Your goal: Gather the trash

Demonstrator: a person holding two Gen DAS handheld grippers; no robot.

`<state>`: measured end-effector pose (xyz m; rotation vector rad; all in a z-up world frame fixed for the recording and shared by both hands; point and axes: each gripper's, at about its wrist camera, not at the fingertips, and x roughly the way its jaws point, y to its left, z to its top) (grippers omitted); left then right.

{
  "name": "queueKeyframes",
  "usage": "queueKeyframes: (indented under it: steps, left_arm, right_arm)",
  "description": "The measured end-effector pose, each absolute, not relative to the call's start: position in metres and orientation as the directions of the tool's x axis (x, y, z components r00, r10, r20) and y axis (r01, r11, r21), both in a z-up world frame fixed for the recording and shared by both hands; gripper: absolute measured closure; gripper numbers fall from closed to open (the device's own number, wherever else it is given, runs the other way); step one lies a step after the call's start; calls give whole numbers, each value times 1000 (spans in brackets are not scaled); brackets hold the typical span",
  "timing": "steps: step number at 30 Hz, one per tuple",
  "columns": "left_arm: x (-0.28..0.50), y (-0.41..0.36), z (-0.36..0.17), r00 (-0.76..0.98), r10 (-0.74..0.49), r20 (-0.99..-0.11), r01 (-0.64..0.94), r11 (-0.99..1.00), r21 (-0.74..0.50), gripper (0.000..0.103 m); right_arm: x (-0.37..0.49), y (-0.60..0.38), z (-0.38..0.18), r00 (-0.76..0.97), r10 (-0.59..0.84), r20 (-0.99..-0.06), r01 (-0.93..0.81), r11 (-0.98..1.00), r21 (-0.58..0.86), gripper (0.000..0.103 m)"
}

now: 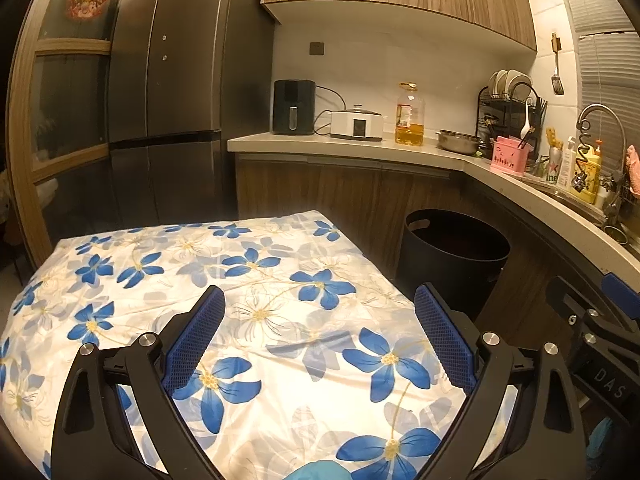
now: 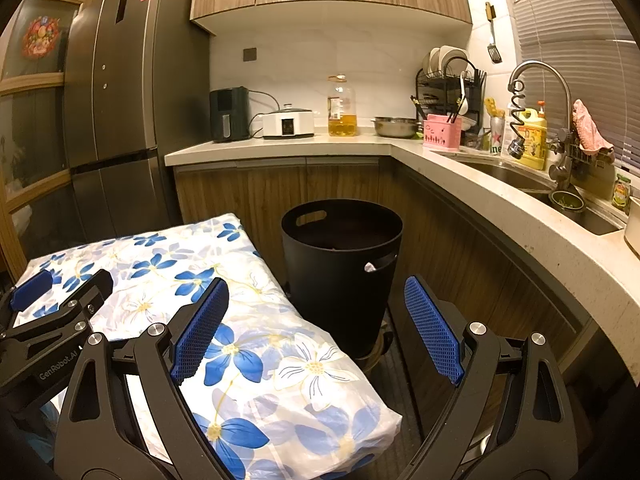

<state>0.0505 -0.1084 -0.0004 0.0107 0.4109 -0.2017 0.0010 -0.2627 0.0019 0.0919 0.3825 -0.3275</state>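
Black bin (image 2: 342, 264) stands just beyond the spread, empty right claw (image 2: 316, 292)

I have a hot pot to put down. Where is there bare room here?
Free: the flowered cloth, bare throughout, and the counter between cooker and oil bottle. Crowded: around the pink caddy, dish rack and faucet.

Black linkage arms, silver screws, blue textured pads (image 2: 198, 330), "GenRobot.AI" lettering.
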Motion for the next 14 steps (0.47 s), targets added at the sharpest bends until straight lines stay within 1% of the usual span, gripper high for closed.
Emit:
queueKeyframes:
  steps: [6,9,14]
  left_arm:
    - [52,-107,-1,898,-171,-405,176,984,-27,6]
    - [53,-106,0,899,-153,-411,159,987,-20,6]
    - [54,-104,1,898,-158,-410,155,987,-41,6]
  right_arm:
    - [2,-262,2,876,-294,-383,328,944,27,15]
    - [1,-263,3,877,-292,-381,327,945,28,15]
    - [1,-262,3,877,-293,-380,328,944,28,15]
